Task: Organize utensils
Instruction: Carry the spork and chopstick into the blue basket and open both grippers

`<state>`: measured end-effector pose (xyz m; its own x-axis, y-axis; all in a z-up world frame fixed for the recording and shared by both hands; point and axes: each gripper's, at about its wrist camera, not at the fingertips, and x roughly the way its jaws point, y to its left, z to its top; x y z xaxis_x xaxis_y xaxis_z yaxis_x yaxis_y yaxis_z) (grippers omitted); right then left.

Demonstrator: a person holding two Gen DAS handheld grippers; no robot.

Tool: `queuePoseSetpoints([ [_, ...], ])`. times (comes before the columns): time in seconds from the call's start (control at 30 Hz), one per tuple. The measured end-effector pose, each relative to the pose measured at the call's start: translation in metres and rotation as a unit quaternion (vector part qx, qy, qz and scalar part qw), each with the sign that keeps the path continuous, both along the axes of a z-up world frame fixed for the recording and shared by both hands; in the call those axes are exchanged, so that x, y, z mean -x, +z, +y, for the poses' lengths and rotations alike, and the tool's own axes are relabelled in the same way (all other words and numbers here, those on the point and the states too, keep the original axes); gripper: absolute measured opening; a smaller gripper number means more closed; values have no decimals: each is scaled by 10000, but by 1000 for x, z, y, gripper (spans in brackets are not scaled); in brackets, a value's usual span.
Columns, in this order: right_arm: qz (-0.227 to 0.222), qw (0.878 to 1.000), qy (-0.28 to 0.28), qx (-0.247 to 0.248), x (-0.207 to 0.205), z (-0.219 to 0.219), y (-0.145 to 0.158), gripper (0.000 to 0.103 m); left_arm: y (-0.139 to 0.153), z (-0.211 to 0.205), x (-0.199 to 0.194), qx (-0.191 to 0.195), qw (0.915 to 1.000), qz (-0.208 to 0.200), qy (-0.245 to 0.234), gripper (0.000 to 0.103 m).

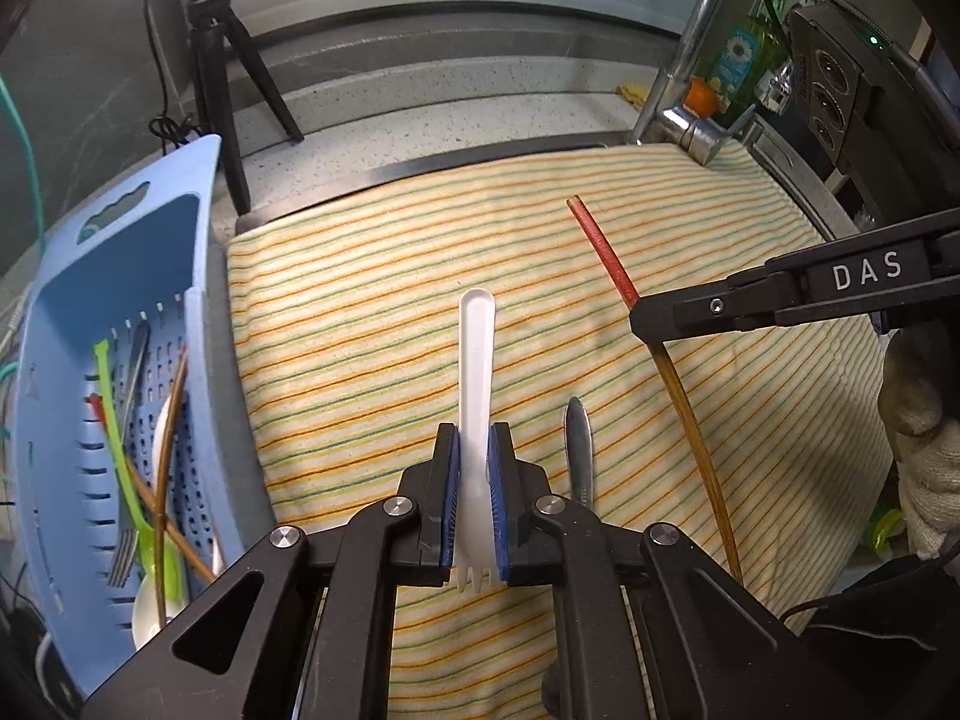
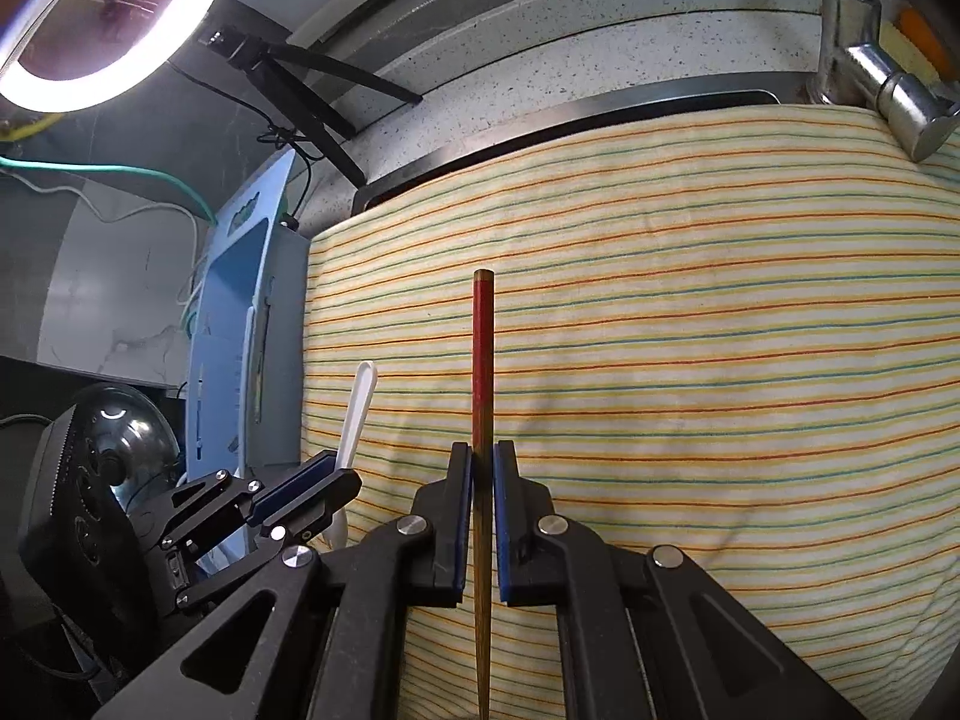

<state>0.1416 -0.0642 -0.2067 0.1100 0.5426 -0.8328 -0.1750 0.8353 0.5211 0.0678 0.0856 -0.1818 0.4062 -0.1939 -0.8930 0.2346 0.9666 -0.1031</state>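
A striped cloth (image 1: 420,276) covers the surface, likely so the utensils lie still and are easy to pinch up, and a blue basket (image 1: 120,276) at its left edge already holds a fork, spoons and sticks, so it looks like the place things are being sorted into. The left hand-held gripper (image 1: 475,498) is closed tight on a white plastic fork (image 1: 477,360), gripped low near the prongs with the handle pointing away. The right hand-held gripper (image 2: 483,516) is clamped on a red-topped chopstick (image 2: 483,348); a metal knife (image 1: 579,450) lies on the cloth between them.
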Motion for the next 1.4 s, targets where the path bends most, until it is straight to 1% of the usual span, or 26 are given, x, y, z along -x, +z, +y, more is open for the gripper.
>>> queuePoseSetpoints([
  [0.2, -266, 9992, 187, -215, 2, 20, 28, 6, 21, 20, 8, 39, 9995, -233, 200, 9],
  [0.37, -476, 9972, 424, -403, 2, 48, 51, 6, 34, 51, 16, 52, 9979, -377, 522, 9],
  [0.57, -552, 9948, 641, -560, -2, 89, 62, 6, 39, 93, 23, 43, 9946, -444, 936, 9],
  [0.7, -557, 9939, 754, -588, -5, 121, 62, 6, 37, 119, 23, 130, 9921, -425, 1173, 9],
  [0.8, -505, 9933, 810, -656, -9, 143, 60, 6, 31, 135, 21, -60, 9905, -400, 1315, 9],
  [0.9, -528, 9925, 878, -660, -14, 165, 58, 6, 25, 147, 17, 79, 9889, -313, 1452, 9],
  [1.0, -505, 9927, 903, -626, -17, 183, 51, 6, 19, 156, 15, 69, 9875, -252, 1555, 9],
  [1.23, -349, 9938, 955, -459, -26, 208, 28, 6, 12, 163, 10, 90, 9863, -163, 1637, 9],
  [1.4, -325, 9933, 1043, -370, -27, 214, 21, 8, 11, 166, 7, 114, 9855, -132, 1688, 9],
])
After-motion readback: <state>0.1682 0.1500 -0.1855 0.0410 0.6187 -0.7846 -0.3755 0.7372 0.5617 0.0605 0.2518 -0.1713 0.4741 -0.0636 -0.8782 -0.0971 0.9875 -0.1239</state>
